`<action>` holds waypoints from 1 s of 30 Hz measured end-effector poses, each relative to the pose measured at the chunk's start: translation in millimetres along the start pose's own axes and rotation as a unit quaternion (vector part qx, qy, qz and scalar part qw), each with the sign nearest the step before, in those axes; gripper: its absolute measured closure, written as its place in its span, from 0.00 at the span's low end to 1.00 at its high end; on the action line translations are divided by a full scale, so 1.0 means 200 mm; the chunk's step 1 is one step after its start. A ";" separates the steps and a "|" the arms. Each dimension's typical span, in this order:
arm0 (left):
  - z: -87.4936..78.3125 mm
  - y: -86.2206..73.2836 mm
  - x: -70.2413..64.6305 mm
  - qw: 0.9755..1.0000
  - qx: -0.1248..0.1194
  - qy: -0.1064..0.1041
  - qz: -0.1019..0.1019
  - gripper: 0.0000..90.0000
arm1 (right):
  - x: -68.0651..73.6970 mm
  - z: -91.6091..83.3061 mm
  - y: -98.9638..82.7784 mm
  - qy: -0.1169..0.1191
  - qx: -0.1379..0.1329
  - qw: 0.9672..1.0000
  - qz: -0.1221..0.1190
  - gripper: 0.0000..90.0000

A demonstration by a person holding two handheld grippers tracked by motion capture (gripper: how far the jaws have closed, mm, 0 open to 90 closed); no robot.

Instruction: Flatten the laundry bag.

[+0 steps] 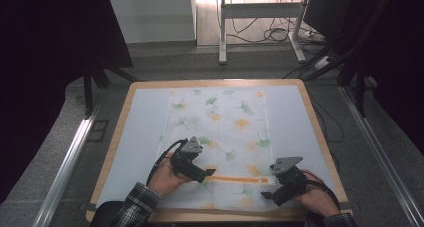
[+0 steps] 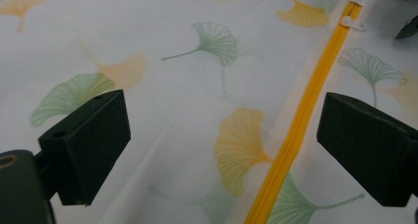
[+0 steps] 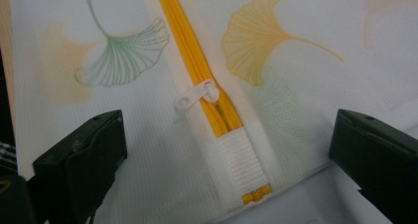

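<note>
A white mesh bag [image 1: 220, 122] printed with green and orange ginkgo leaves lies flat on the table. Its yellow zipper [image 1: 235, 179] runs across the near end. My left gripper [image 1: 209, 173] hangs over the zipper's left end, open, jaws wide above the mesh [image 2: 222, 145], with the yellow zipper [image 2: 305, 110] running between them and the white pull [image 2: 354, 22] farther off. My right gripper [image 1: 267, 189] is at the zipper's right end, open [image 3: 226, 155]. The white pull [image 3: 194, 96] and the zipper's end stop lie between its jaws, untouched.
The bag rests on a pale mat on a wooden-rimmed table [image 1: 314, 118]. The person's hands and plaid sleeves [image 1: 137, 202] come in at the near edge. Beyond the far edge are grey floor, white desk legs [image 1: 222, 32] and cables. Metal rails [image 1: 70, 157] flank the table.
</note>
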State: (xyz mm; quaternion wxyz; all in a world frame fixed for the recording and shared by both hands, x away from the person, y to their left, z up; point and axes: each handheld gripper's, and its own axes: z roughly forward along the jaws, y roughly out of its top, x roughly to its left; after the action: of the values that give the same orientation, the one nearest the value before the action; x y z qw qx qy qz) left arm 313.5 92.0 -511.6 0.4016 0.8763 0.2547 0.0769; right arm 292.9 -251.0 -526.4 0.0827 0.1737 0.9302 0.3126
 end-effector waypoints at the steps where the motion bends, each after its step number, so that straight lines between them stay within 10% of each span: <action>1: 0.02 0.01 -0.01 1.000 0.002 -0.002 0.004 0.08 | 0.00 0.00 0.00 0.000 -0.001 1.000 0.000 0.00; 16: 0.21 0.19 -0.18 0.995 0.012 -0.074 0.066 0.38 | 0.00 0.00 -0.01 0.000 -0.004 1.000 0.005 0.00; 30: 0.32 0.26 -0.29 0.992 0.016 -0.093 0.080 0.54 | 0.00 0.00 -0.01 0.000 -0.007 1.000 0.008 0.00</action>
State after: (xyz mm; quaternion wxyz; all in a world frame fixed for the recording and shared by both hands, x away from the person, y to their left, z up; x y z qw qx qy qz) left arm 305.4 -7.8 -511.9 0.4022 0.9034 0.1466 0.0232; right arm 292.0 -252.6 -528.2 0.0810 0.1807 0.9264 0.3202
